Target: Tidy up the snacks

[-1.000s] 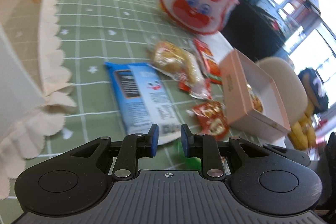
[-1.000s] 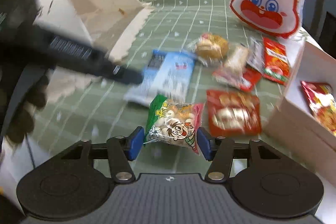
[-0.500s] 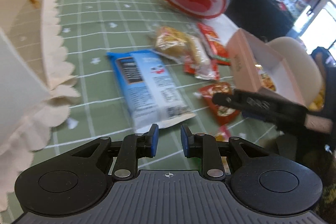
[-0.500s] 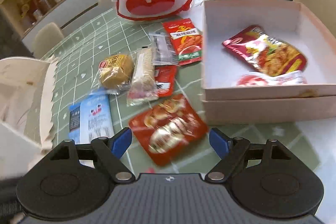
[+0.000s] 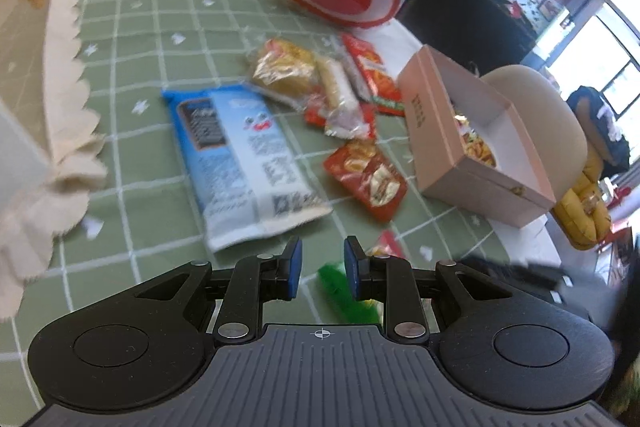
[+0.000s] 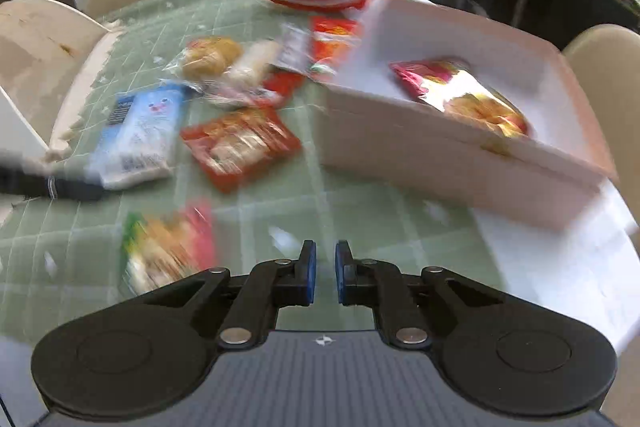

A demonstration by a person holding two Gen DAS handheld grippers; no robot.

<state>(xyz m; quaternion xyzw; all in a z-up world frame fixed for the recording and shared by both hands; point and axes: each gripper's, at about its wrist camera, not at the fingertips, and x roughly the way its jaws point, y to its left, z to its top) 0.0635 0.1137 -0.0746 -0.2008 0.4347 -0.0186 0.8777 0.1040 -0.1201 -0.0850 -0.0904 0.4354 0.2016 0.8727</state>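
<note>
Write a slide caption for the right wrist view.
Shut, empty right tongs above the green tablecloth, snack packets scattered ahead, one red packet already in the open box.

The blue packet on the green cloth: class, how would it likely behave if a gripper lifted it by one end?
The blue packet looks like thin, long plastic wrap, so it would probably sag from one end. Its glossy film may slip between pads. It lies flat on the cloth, so it should slide, not roll.
</note>
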